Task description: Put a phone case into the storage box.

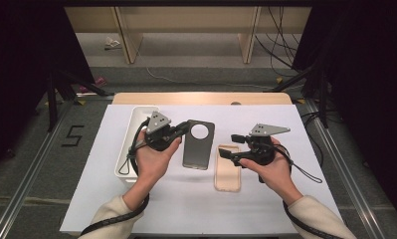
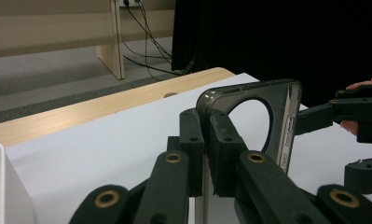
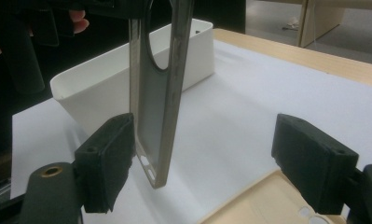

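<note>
Grey phone case clamped in left gripper jaws.

My dark grey phone case, smoky and translucent with a round camera hole at its far end, hangs lifted by its far left corner. My beige case lies flat just right of it, open side up.

The only thing I can read from here is a black digit "5" marked on the grey floor left of the table; I read nothing else.
</note>
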A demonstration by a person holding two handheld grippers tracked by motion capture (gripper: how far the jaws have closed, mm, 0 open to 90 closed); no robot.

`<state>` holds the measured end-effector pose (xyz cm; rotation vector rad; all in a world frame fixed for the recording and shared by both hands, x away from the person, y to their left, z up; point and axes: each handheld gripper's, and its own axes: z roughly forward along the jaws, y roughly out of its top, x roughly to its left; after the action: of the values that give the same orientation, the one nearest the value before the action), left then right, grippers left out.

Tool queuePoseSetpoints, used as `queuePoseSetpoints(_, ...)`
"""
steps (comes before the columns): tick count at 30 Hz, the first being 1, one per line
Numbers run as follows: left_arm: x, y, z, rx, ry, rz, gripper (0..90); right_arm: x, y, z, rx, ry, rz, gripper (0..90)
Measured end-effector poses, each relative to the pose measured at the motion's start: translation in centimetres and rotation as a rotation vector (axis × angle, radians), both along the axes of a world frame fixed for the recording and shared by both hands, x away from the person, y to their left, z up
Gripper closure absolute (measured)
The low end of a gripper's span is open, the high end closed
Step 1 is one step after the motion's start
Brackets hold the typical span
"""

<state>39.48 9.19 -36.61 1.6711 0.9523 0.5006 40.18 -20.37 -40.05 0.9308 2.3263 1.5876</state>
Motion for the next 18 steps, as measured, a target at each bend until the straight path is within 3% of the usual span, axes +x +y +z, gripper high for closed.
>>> queuePoseSetpoints(18,0.1,1.5,1.3,-0.010,-0.037,0.032,84.4,-0.5,-0.8,-0.3,-0.017,0.000,-0.006,22.0)
